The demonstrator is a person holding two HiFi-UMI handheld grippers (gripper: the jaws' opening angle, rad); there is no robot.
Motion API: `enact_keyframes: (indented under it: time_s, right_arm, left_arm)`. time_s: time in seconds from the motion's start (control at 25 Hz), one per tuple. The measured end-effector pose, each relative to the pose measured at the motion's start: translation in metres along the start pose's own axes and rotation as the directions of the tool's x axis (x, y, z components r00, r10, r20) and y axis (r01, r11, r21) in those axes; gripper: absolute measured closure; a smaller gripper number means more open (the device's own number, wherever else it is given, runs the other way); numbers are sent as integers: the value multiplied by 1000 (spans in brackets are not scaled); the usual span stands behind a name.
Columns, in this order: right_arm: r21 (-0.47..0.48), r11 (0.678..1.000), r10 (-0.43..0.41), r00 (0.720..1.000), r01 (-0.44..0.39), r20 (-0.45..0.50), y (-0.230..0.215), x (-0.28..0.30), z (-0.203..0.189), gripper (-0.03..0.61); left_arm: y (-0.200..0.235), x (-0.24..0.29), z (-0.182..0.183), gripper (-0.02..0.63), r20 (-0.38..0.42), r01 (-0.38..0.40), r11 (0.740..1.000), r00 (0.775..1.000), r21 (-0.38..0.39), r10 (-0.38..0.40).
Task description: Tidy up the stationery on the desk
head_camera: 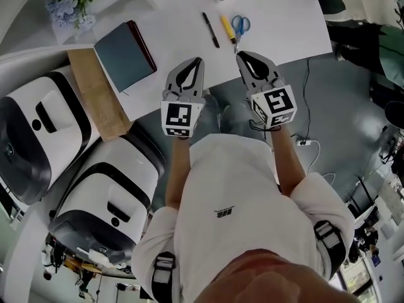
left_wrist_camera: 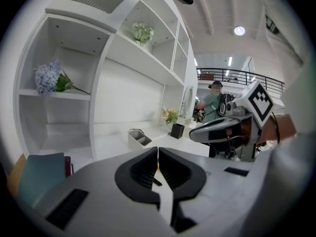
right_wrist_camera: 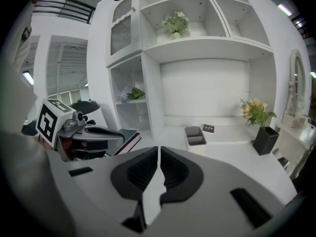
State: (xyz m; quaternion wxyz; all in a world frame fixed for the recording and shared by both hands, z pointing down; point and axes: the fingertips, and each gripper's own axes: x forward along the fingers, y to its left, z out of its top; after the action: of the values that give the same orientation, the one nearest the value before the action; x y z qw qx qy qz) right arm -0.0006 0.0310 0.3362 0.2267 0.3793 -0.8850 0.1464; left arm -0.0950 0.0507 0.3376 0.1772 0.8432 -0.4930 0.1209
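Room: white worktop (head_camera: 278, 24), with shelves behind it.
Claws: left claw (head_camera: 199, 60) and right claw (head_camera: 239, 55) were both clenched and empty at the near edge.
Stationery: pen (head_camera: 211, 29) and scissors (head_camera: 240, 25) lay at 12 o'clock, notebook (head_camera: 124, 54) at 10.
Risk: claws left clenched would likely shove the pen away.

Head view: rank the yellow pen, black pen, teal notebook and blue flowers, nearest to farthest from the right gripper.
1. yellow pen, just ahead of the right gripper
2. black pen, ahead-left
3. teal notebook, far left
4. blue flowers, top-left corner
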Motion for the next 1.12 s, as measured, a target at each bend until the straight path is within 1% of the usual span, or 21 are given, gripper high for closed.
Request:
enact_keyframes:
  time_s: [0.12,0.4,0.52,0.8,1.12]
  right_arm:
    - [3,1000,-4,1000,4,-18,-5,13,-7,574]
    - [3,1000,-3,1000,4,-28,-14,47,-14,574]
    - [-6,1000,13,999,-14,-37,-18,64,-17,574]
    - [-11,998,62,996,-63,-69,-25,101,-24,574]
    - [-8,995,103,990,-104,-95,-37,134,-29,574]
  left_arm:
    - [7,11,-7,614,-10,4,1000,1000,-1,-4]
    - [21,35,-26,614,-26,2,1000,1000,-5,-2]
    - [28,46,-32,614,-30,-4,1000,1000,-15,4]
    - [48,68,-40,614,-46,-39,999,998,-11,38]
    - [62,92,-46,614,-65,-63,998,996,-4,62]
